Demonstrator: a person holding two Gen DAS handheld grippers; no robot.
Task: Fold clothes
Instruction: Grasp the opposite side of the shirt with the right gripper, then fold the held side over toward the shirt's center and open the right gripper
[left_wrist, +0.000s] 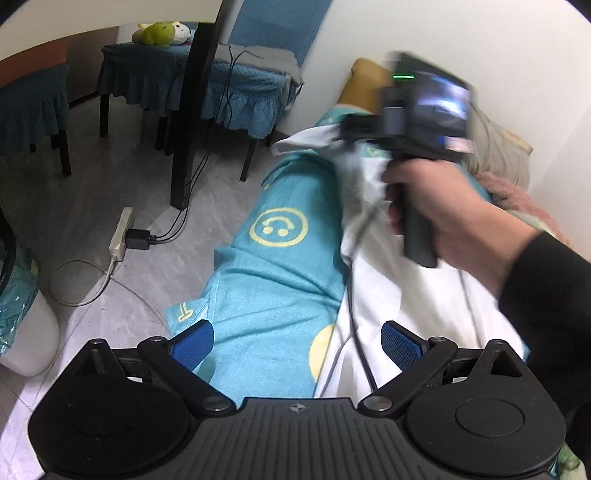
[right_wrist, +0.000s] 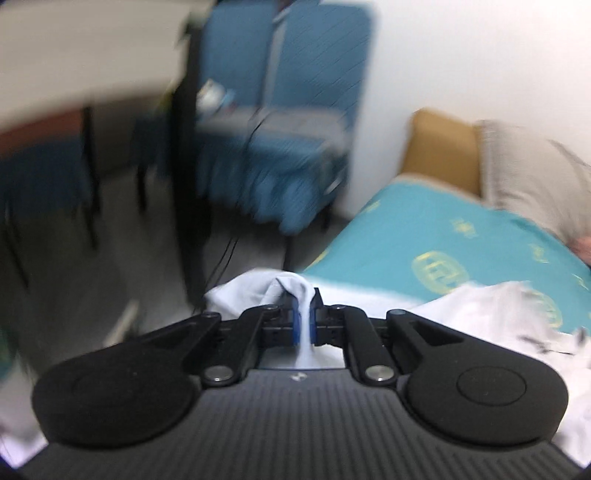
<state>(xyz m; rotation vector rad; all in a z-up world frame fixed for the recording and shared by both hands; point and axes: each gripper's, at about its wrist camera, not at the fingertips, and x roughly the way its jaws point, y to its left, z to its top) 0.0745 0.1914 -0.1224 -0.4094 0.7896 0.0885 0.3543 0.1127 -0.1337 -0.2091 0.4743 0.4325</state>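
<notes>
Right wrist: my right gripper (right_wrist: 303, 314) pinched white garment (right_wrist: 255, 291) edge; left gripper (left_wrist: 295, 345) spread, empty; next, carry fold across w/o slipping

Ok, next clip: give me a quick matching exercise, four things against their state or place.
Things:
1. left hand-held gripper
2. right hand-held gripper
3. power strip
4. green plush toy

States or places:
A. on a covered chair
B. open, nothing between the pads
C. on the floor
D. shut on the white garment

Pairs: 1-B, 2-D, 3-C, 4-A
</notes>
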